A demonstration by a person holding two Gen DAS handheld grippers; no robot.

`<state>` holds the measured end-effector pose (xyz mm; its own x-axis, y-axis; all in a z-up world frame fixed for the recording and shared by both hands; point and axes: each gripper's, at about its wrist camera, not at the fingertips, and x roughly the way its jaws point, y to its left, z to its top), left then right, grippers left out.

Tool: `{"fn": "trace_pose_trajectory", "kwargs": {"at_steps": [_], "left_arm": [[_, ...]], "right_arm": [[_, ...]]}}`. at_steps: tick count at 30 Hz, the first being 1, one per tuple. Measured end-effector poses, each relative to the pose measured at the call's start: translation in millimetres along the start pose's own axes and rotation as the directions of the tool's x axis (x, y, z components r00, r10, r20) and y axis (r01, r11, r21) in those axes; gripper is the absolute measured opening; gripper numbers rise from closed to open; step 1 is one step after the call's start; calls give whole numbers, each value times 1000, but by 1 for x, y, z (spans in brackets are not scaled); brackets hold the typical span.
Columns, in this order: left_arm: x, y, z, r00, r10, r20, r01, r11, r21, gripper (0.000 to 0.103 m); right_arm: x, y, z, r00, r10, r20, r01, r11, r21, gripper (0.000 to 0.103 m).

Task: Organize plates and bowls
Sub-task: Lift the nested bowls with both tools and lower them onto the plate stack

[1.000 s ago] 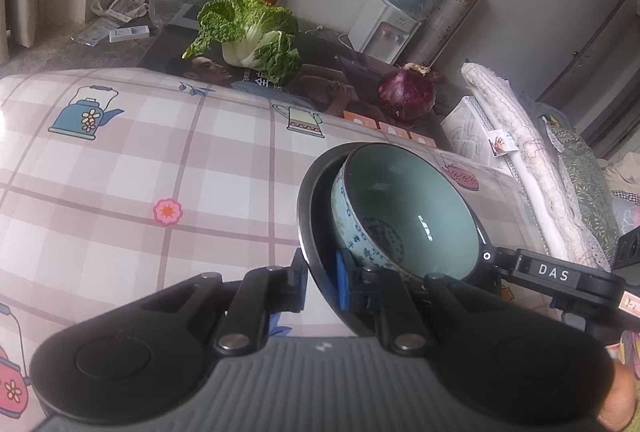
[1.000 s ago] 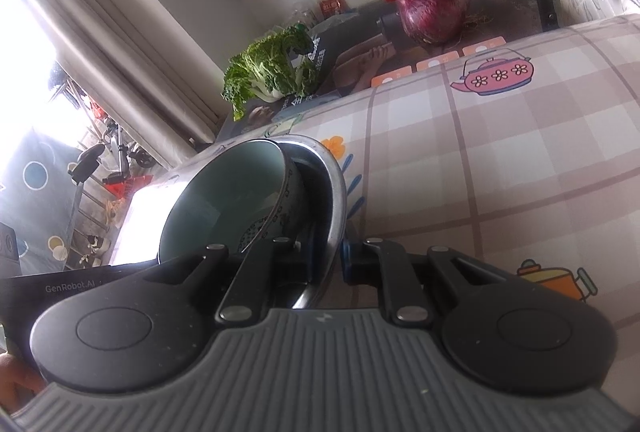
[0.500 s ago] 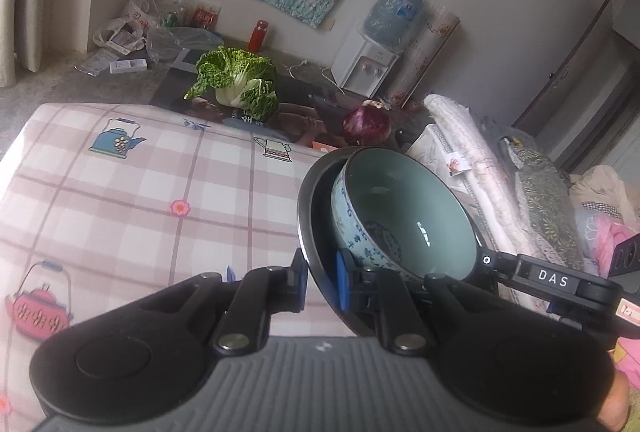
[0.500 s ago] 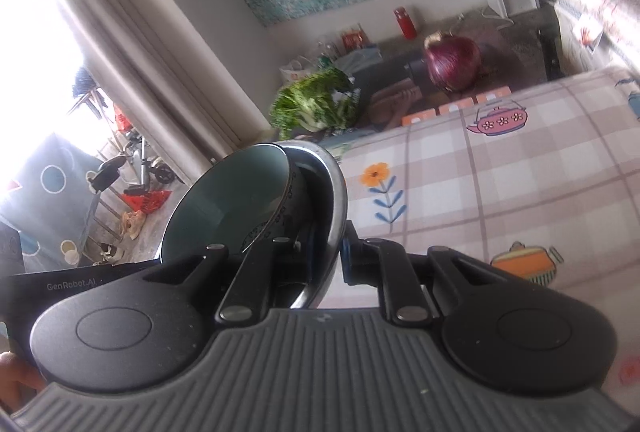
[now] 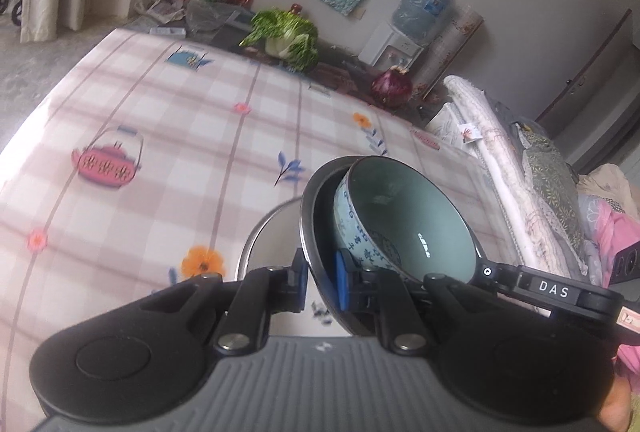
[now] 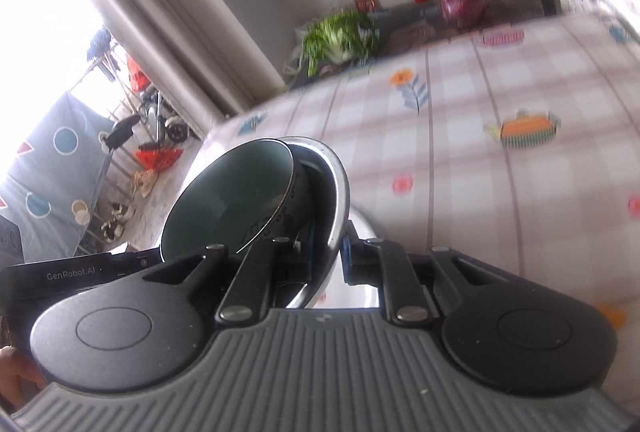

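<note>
steel plate [image 5: 316, 200] with the celadon bowl [image 5: 404, 220] in it was pinched at opposite rims by both claws, left claw [image 5: 322, 272] and right claw [image 6: 338, 252] clamped shut, tilted just above another plate [image 5: 268, 232] on the table [image 5: 160, 136].
</note>
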<state>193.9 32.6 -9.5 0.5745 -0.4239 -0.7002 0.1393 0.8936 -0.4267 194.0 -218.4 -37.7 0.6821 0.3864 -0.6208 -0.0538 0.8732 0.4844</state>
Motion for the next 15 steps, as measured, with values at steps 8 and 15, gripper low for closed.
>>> {"fn": "trace_pose_trajectory", "kwargs": {"at_steps": [8,15], "left_arm": [[7,10,-28,998,62,-13,-61,998,25,16],[-16,1,-43,991,81,110,-91,992,91,57]], "right_arm": [[14,-3,-38,999,-17,-47,17,1000,8,13],[8,-4,-52,999,-34,-19,33,999,-23,22]]}}
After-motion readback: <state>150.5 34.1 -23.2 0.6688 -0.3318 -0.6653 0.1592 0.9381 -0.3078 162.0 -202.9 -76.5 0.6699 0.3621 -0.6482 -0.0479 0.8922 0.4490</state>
